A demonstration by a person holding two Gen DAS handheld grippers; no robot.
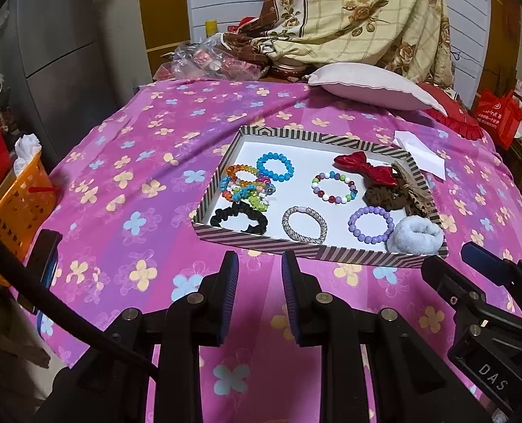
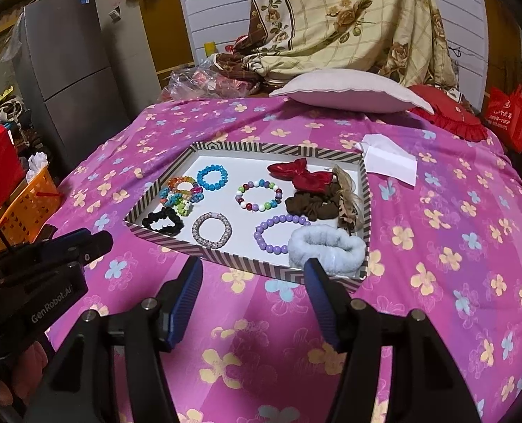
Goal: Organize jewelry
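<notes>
On the pink bedspread, a striped tray holds colourful bead bracelets

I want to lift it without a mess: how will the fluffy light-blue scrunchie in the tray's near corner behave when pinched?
The fluffy light-blue scrunchie looks plush, so it will probably squash flat and sag. It seems light. It touches the purple bead bracelet, which might get nudged.

tray: striped cardboard, matt | blue bracelet: glossy beads | pale scrunchie: fluffy cloth
</notes>
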